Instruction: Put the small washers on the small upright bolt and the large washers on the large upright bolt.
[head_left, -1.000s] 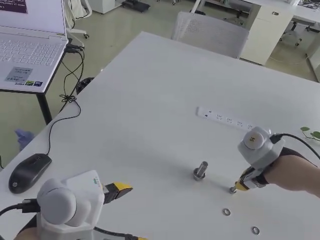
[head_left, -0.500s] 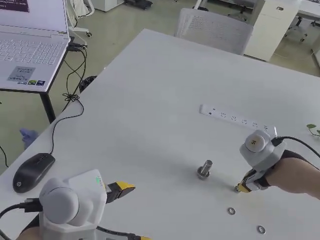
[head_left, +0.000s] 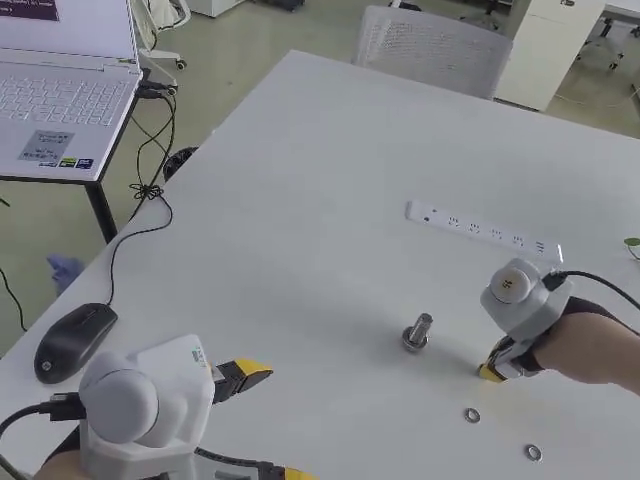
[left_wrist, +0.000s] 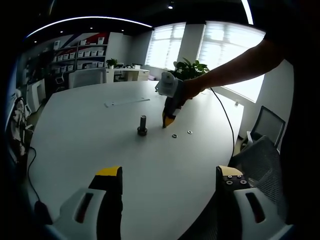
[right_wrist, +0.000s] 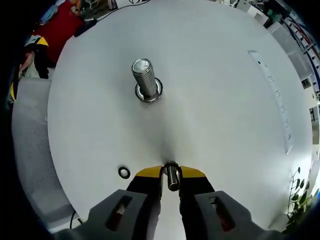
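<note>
Small bolt (right_wrist: 172, 179) upright between right tool (right_wrist: 170, 172) tips, grip unclear; left tool (left_wrist: 169, 172) spread open.

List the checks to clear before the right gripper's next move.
1. Large bolt upright: ok.
2. Small bolt upright: ok.
3. Right gripper free to pick something up: not ok, its jaws are shut on the small bolt.
4. Left gripper open and away from both bolts: ok.
5. Two washers lying loose on the table beside the right gripper: ok.
6. Washer sizes told apart: cannot tell.
</note>
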